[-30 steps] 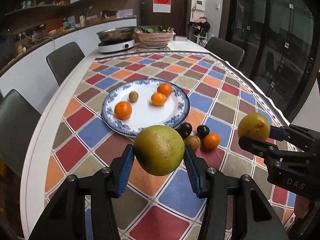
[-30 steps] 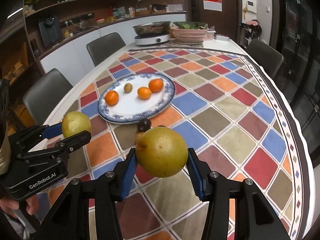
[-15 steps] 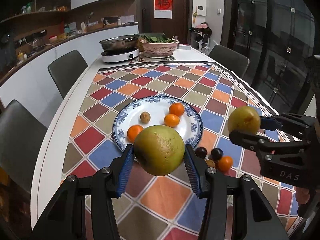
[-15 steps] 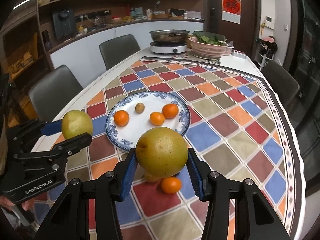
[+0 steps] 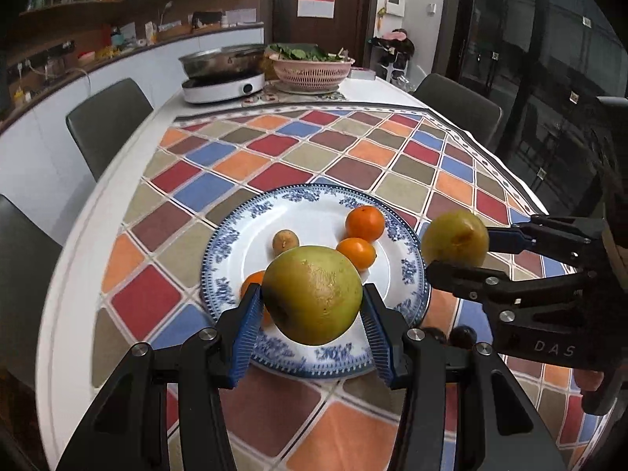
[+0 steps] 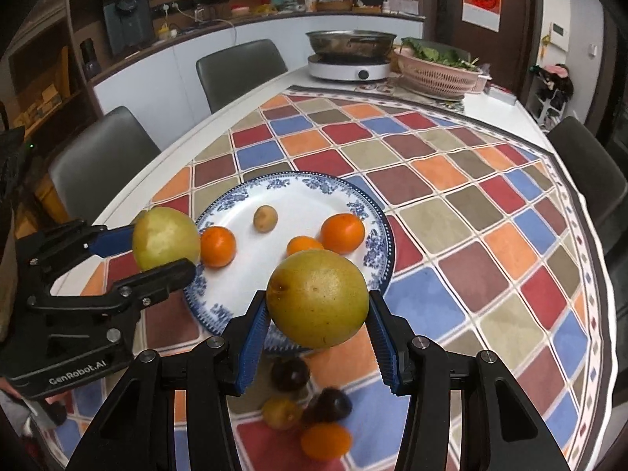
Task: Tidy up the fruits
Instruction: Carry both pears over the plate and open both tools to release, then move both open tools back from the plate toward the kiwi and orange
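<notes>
Left gripper [image 5: 312, 306] fingers pinch a round pear [image 5: 312, 294], hiding part of one orange [image 5: 251, 280]; right gripper [image 6: 318, 312] fingers pinch another pear [image 6: 318, 298], stem dimple facing left. Near fruits blurred.

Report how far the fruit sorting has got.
Done: three small oranges and a small brown fruit lie on the blue-rimmed white plate. In hand: each claw grips a large yellow-green citrus, left, right, over the plate. Left: two dark plums, a brownish fruit and one orange on the checked cloth.
</notes>
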Motion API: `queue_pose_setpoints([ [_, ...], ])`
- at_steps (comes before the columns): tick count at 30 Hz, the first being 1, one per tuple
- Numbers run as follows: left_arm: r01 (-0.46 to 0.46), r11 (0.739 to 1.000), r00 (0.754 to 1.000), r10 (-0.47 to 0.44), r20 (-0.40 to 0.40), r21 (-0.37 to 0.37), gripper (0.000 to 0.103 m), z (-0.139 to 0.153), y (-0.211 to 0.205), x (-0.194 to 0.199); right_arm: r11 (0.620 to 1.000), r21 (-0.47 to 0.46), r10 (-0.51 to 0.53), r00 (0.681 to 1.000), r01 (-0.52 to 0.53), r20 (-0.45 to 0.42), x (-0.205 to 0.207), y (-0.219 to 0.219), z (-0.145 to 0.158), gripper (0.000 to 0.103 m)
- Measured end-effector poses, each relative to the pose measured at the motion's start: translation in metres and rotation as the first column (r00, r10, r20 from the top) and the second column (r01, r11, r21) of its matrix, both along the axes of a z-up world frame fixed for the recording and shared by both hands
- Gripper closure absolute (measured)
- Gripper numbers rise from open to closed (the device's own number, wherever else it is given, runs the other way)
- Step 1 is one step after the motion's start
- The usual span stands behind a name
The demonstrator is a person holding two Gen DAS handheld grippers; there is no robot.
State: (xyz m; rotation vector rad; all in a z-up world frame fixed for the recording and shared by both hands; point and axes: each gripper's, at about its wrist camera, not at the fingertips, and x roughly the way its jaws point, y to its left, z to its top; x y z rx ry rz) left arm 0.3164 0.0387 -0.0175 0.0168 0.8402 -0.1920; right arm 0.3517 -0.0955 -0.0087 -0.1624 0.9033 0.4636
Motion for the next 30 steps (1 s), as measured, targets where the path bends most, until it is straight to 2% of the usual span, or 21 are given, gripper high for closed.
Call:
queue_pose_setpoints([
  [4, 0.01, 1.0, 0.999, -0.011, -0.034, -0.016, 0.053, -0.012, -0.004, 0.01, 1.0, 0.01, 0.014, 0.999, -0.013, -0.047, 0.02, -0.001, -0.012, 0.053],
  [7, 0.024, 1.0, 0.999, -0.024, -0.039, 0.005, 0.053, -0.016, -0.009, 0.014, 1.0, 0.026, 0.008, 0.997, -0.006, -0.082, 0.03, -0.003, -0.021, 0.053],
  [17, 0.027, 1.0, 0.996, -0.026, -0.08, 0.013, 0.053, -0.027, -0.011, 0.015, 0.998, 0.052, -0.014, 0.991, 0.021, -0.132, 0.039, -0.008, -0.035, 0.051],
  [20, 0.023, 0.999, 0.999, -0.022, -0.046, 0.038, 0.045, -0.02, -0.013, 0.009, 0.998, 0.052, -0.019, 0.996, 0.024, -0.087, 0.033, -0.011, -0.027, 0.046],
  [26, -0.02, 0.998, 1.0, 0.019, 0.012, 0.054, 0.043, 0.002, -0.013, -0.011, 0.997, 0.049, -0.064, 0.998, 0.064, -0.01, 0.013, -0.02, -0.002, 0.045],
  [28, -0.027, 0.998, 0.999, 0.025, 0.034, 0.055, 0.038, 0.009, -0.013, -0.022, 0.997, 0.034, -0.073, 0.997, 0.072, 0.025, 0.001, -0.022, 0.007, 0.045],
  [30, -0.037, 0.997, 0.998, 0.033, 0.055, 0.071, 0.038, 0.015, -0.014, -0.033, 0.997, 0.02, -0.081, 0.995, 0.08, 0.057, -0.01, -0.026, 0.013, 0.045],
])
